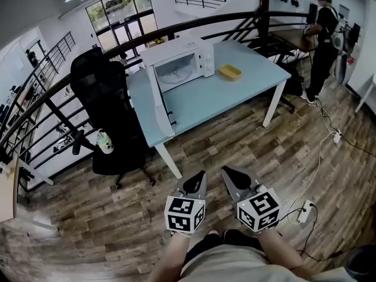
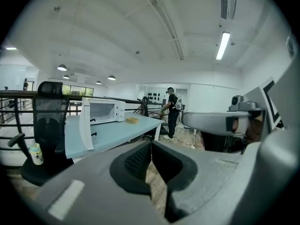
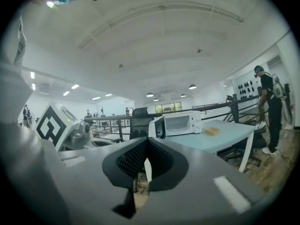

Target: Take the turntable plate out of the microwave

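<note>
A white microwave (image 1: 183, 62) stands on the light blue table (image 1: 235, 90) with its door (image 1: 160, 101) swung wide open toward me. Inside the cavity a pale turntable plate (image 1: 175, 74) shows faintly. My two grippers hang low over the wooden floor, well short of the table. Both the left gripper (image 1: 200, 175) and the right gripper (image 1: 225, 170) are shut with nothing between the jaws. The left gripper view has the microwave (image 2: 106, 110) far off to the left, past the closed fingertips (image 2: 151, 145). In the right gripper view the microwave (image 3: 181, 123) sits ahead beyond the shut tips (image 3: 146, 142).
A yellow dish (image 1: 230, 71) lies on the table right of the microwave. A black office chair (image 1: 104, 96) with a bottle (image 1: 104, 141) on its seat stands left of the table. A black railing runs behind. A person (image 1: 322, 40) stands far right. A power strip (image 1: 305, 211) and cable lie on the floor.
</note>
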